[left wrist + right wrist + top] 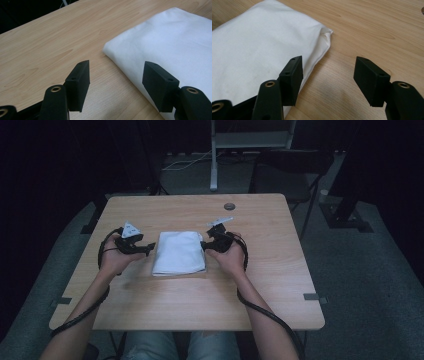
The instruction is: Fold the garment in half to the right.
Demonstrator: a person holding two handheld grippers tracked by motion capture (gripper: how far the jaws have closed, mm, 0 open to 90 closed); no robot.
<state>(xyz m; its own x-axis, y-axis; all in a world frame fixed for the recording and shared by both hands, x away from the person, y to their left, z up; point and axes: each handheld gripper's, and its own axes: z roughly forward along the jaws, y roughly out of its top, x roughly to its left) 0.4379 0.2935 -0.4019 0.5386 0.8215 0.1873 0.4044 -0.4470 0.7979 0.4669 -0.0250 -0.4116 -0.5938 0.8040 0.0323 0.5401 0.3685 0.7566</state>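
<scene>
A folded white cloth (179,252) lies flat near the middle of the wooden bench (270,270), squared up with its edges, as a person seated at the near side brings a pair of hand-held tongs to either side of it. The left tongs (150,249) hover just beside the cloth's left edge, jaws spread wide with nothing between them; in the left gripper view the cloth (170,42) shows its thick folded corner, with one jaw over bare wood and the other over the fabric's border. The right tongs (205,245) sit just beside the opposite edge, likewise spread and pinching nothing; the right gripper view shows the stacked layers of the cloth (262,50) at its corner, one jaw above the fabric and the other above the bench (372,30). The mirrored stance, one tool per side, suggests the cloth is being handled symmetrically, either just set down neatly or about to be taken by both edges. A small dark round object (229,206) rests well apart, near the bench's far edge.
</scene>
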